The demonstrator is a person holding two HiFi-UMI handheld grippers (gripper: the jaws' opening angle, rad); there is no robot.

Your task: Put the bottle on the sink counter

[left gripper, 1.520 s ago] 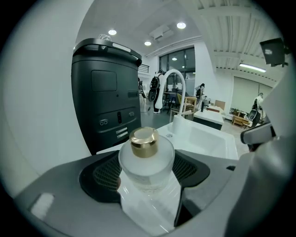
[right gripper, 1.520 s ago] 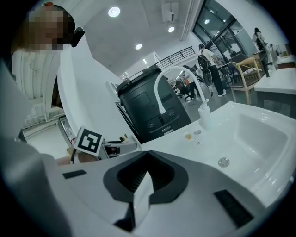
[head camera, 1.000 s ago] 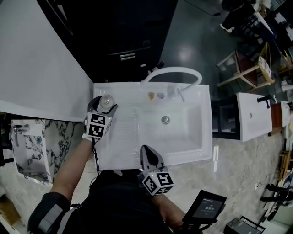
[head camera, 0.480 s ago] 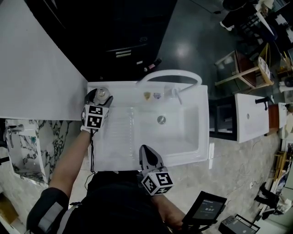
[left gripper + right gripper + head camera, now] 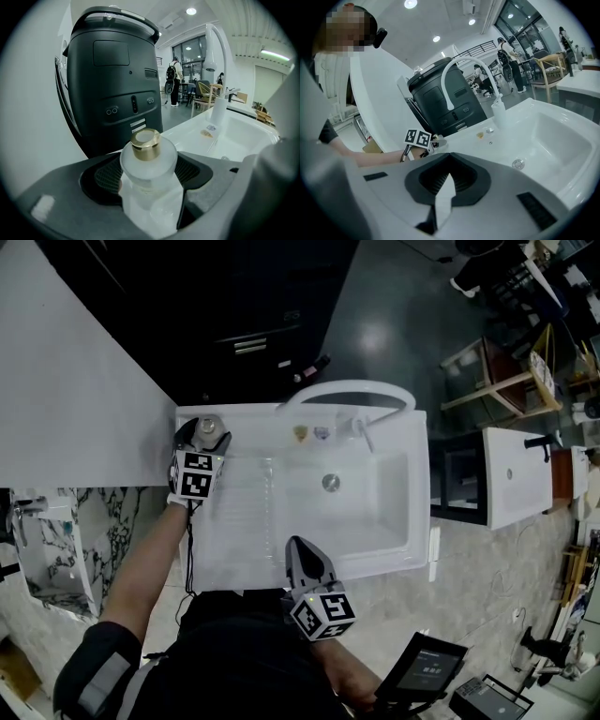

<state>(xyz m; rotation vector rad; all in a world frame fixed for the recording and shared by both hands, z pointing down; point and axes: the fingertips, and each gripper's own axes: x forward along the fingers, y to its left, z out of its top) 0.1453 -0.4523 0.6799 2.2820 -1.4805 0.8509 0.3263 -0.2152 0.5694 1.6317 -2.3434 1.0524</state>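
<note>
A frosted bottle [image 5: 149, 180] with a gold cap [image 5: 145, 139] stands upright between the jaws of my left gripper [image 5: 148, 187], which is shut on it. From the head view, the left gripper [image 5: 201, 439] holds the bottle [image 5: 207, 425] over the far left corner of the white sink counter [image 5: 239, 531]. Whether the bottle's base touches the counter is hidden. My right gripper [image 5: 299, 547] hangs at the counter's near edge, shut with nothing in it. In the right gripper view its jaws [image 5: 444, 187] meet tip to tip, and the left gripper's marker cube [image 5: 418, 138] shows beyond.
A white arched faucet [image 5: 354, 387] spans the back of the basin, whose drain [image 5: 330, 483] sits mid-basin. Two small items [image 5: 301, 433] and a white dispenser [image 5: 352, 427] line the back ledge. A black appliance [image 5: 112, 93] stands behind the counter. A tablet [image 5: 427, 664] lies lower right.
My left gripper has carried the bottle a little farther toward the counter's back left corner. The right gripper has stayed where it was.
</note>
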